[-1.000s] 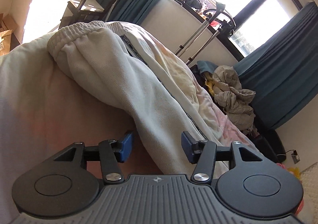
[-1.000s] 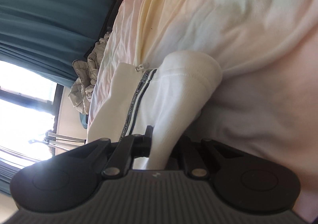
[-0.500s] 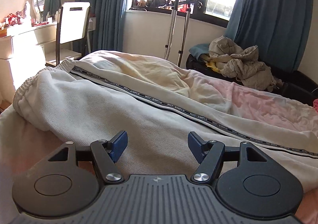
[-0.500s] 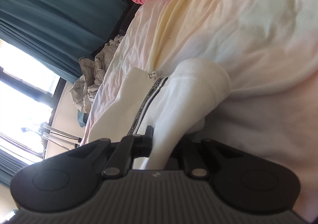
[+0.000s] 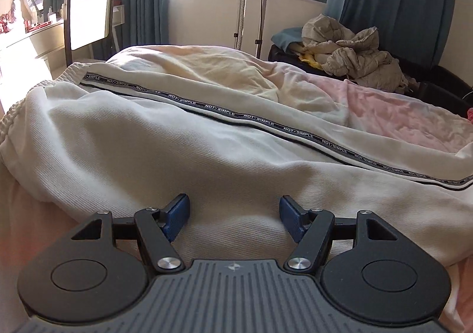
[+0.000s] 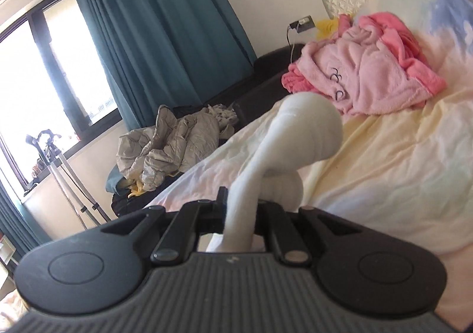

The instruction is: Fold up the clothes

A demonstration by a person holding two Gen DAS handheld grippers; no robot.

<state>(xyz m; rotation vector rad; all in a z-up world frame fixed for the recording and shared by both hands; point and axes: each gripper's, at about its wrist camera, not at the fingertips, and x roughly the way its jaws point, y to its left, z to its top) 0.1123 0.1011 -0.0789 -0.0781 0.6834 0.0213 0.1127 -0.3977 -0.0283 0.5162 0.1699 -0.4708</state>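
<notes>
Cream sweatpants with a black lettered side stripe lie stretched across the bed, elastic waistband at the left. My left gripper hovers low over the near edge of the pants, jaws open, blue pads apart with only flat cloth below them. In the right wrist view my right gripper is shut on the cuff end of a cream pant leg, which bulges up ahead of the jaws, lifted off the bed.
The bed has a pale yellow and pink sheet. A pink fleece garment lies by the pillow. A crumpled beige pile sits on dark furniture beyond the bed. A metal stand and teal curtains stand by the window.
The left view rolled level and the left jaws widened over the pants. The right gripper rose and rolled upright, lifting the pant leg's end off the bed.
</notes>
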